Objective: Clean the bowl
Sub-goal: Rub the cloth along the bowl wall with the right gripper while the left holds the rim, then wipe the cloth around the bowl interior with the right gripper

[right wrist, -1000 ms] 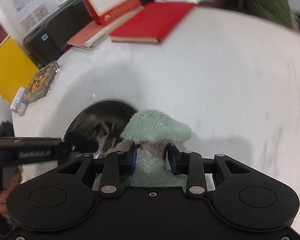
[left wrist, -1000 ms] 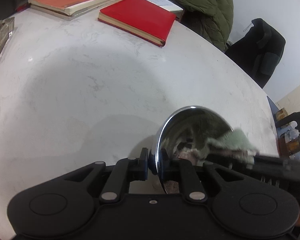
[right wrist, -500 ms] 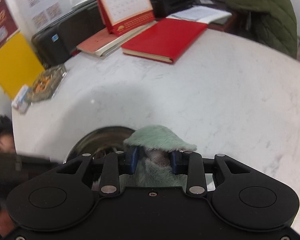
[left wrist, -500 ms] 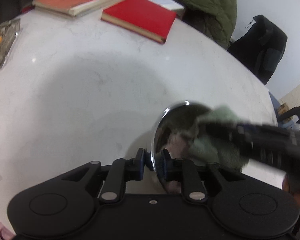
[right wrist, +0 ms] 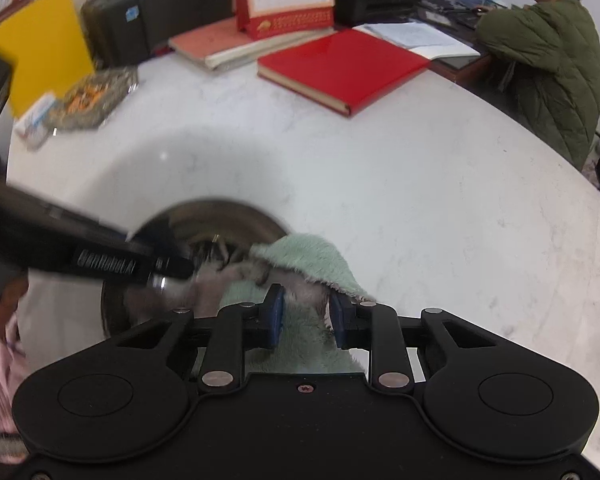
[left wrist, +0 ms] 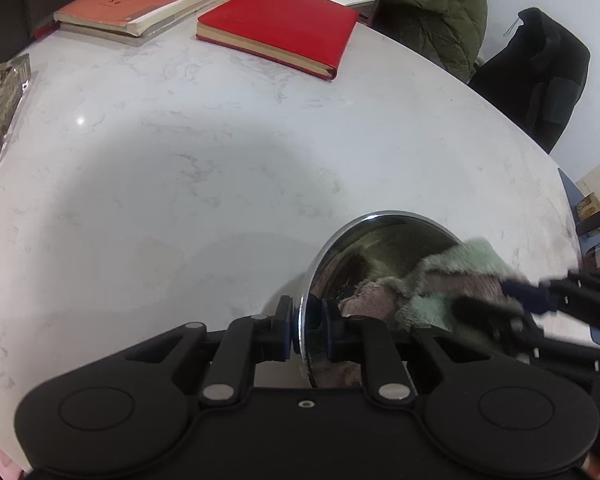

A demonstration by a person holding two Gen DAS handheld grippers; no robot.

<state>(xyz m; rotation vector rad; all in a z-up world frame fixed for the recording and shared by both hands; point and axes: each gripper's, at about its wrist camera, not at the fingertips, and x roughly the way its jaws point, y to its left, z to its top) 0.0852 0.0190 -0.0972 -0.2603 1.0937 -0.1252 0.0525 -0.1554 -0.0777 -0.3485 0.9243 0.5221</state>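
Left wrist view: we see our left gripper (left wrist: 307, 334) clamped on the rim of the shiny round steel bowl (left wrist: 374, 248), tilted over the white marble table (left wrist: 180, 168).

Right wrist view: our right gripper (right wrist: 306, 320), jaws closing, grasps the fluffy mint-green cloth (right wrist: 312, 256), which reaches into the bowl (right wrist: 216, 220).

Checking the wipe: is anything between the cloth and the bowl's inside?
Nothing visible. The right hand-held gripper, jaws closing on the green cloth, has it in the steel bowl; the left hand-held gripper clamps the rim.
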